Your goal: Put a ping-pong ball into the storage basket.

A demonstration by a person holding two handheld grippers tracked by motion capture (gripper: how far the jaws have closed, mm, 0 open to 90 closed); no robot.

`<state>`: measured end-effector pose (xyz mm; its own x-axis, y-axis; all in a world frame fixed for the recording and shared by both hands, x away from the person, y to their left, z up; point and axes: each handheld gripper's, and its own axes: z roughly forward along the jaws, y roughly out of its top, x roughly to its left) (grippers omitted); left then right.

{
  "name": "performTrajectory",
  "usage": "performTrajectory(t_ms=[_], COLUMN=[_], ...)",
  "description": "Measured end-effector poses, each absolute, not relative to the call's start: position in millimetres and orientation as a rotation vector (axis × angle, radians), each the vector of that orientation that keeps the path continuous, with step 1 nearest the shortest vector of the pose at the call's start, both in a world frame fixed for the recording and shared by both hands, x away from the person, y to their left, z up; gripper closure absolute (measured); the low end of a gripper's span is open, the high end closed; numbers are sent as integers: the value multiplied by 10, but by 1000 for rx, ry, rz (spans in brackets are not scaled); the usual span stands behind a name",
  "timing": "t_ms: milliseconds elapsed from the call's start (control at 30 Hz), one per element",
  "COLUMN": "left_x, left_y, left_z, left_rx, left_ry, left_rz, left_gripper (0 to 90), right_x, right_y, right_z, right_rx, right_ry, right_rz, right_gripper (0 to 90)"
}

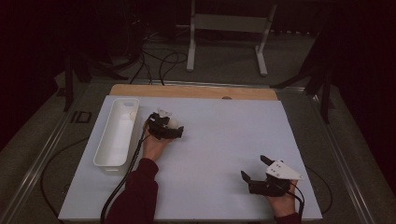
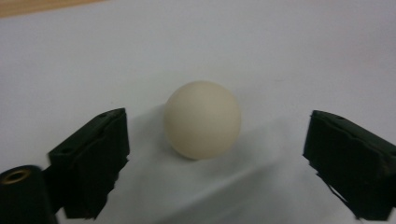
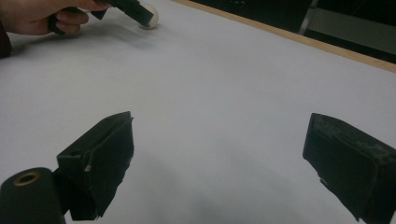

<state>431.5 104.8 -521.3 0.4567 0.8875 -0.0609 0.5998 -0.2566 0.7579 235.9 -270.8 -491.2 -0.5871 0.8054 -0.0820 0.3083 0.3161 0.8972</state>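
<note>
Left gripper (image 2: pixel 217 154) around a cream ball (image 2: pixel 202 119) on the white table (image 1: pixel 224 149)

The ball is smooth, matt and round, lying between the spread black jaws with a gap on each side (neither pad touches it). In the high view the gripper hides most of it. The right gripper (image 3: pixel 219 163) rests apart with its blocky jaws wide and nothing between them. A long white plastic bin (image 1: pixel 116 133) with rounded corners sits beside the left hand (image 1: pixel 154 145); something small and pale lies at its far end, too dim to tell.
</note>
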Motion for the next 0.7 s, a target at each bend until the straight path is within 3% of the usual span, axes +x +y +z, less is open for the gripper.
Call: performTrajectory(t_ms=[233,700], left_x=[4366,4443], left_y=[981,974], left_z=[-5185,-5245], left_rx=[1972,1979], left_ry=[1242,1297], left_rz=[518,501], left_gripper=[196,464], right_x=[2357,2355], right_y=[-2712,-2717], right_z=[-4910,-4905], right_rx=[981,985], right_ry=[2057,2054], right_rz=[1233,1231], right_gripper=[84,84])
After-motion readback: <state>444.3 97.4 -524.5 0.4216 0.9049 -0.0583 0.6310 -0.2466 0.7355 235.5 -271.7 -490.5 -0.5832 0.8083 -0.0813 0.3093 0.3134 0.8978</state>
